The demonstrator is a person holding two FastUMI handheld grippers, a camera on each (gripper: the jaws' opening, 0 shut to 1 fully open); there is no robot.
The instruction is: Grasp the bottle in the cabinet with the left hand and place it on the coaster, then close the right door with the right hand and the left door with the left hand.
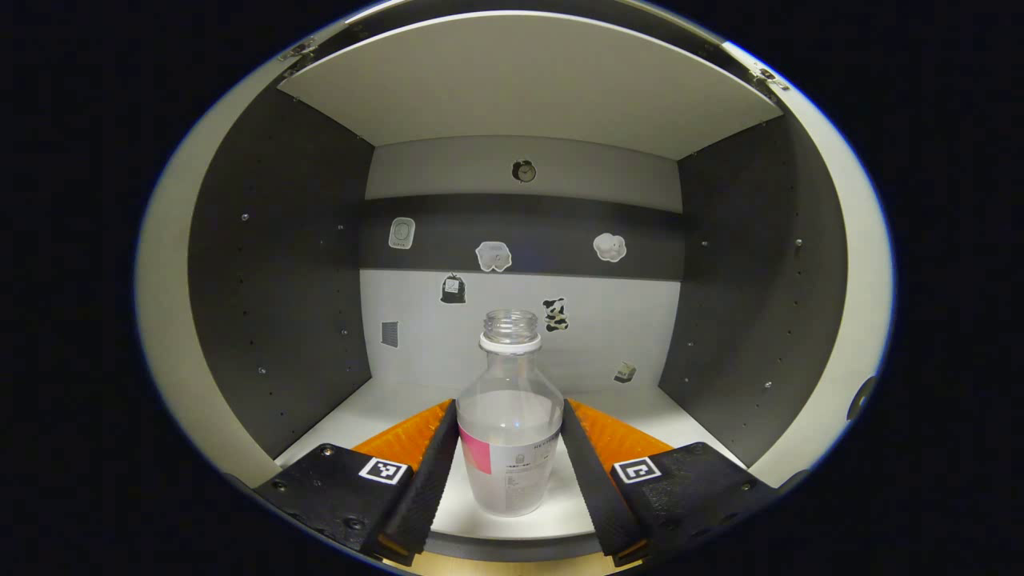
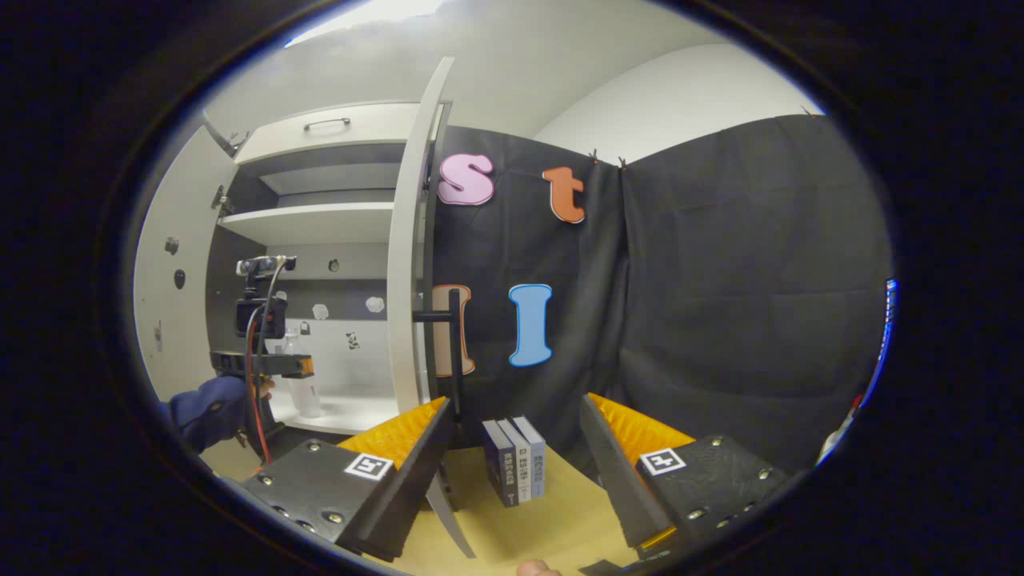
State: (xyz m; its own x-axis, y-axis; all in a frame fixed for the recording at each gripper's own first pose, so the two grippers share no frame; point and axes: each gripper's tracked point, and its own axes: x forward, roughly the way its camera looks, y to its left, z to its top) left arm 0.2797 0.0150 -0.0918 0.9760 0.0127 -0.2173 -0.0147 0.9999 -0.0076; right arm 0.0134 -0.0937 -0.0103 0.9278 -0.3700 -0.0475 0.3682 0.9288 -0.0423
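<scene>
A clear plastic bottle (image 1: 510,416), uncapped and with a pink-and-white label, stands upright on the cabinet's white bottom shelf (image 1: 384,404). My left gripper (image 1: 510,406) reaches into the cabinet, and its two fingers press against the bottle's sides. In the right gripper view the same bottle (image 2: 309,398) is small at the left, beside the left gripper (image 2: 264,364) and a blue sleeve (image 2: 210,410). My right gripper (image 2: 516,404) hangs open over the wooden table, holding nothing. The right door (image 2: 406,280) stands open, edge-on to it; the left door (image 2: 170,296) is swung open too.
The cabinet has dark side walls (image 1: 276,296), a shelf above (image 1: 528,80) and stickers on its back panel. Three books (image 2: 516,460) stand upright on the wooden table (image 2: 552,528) ahead of my right gripper. A black handle (image 2: 453,352) sticks out from the right door.
</scene>
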